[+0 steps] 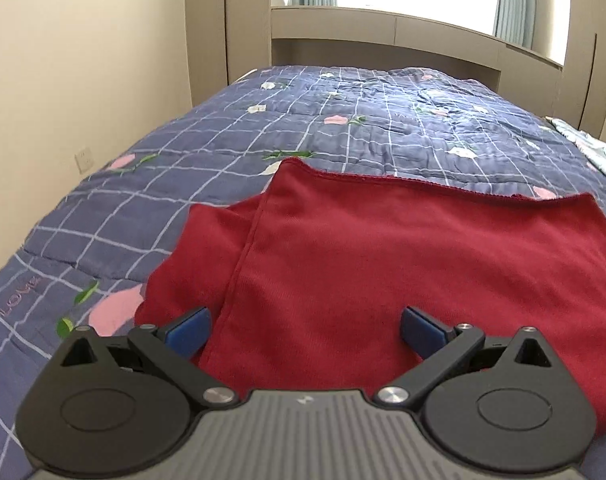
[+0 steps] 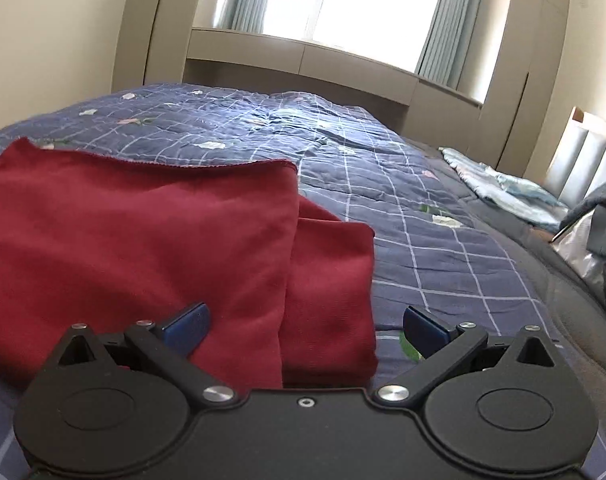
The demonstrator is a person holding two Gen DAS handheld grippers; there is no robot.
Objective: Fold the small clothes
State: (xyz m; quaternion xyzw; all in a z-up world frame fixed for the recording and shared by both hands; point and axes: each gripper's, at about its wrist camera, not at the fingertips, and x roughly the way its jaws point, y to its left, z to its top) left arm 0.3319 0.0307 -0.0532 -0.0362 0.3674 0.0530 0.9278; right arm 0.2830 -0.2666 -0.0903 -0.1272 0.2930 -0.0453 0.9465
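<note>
Both tongs, left (image 1: 303, 326) and right (image 2: 305, 326), gape empty over a bed (image 1: 231, 136), where a red garment (image 1: 403, 264) lies flat, side flaps apparently tucked under; the final folds seem still undone.

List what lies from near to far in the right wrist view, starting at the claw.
Open right claw → dark red knit garment → blue checked floral quilt → beige built-in cabinet ledge → bright window with pale blue curtains.
</note>
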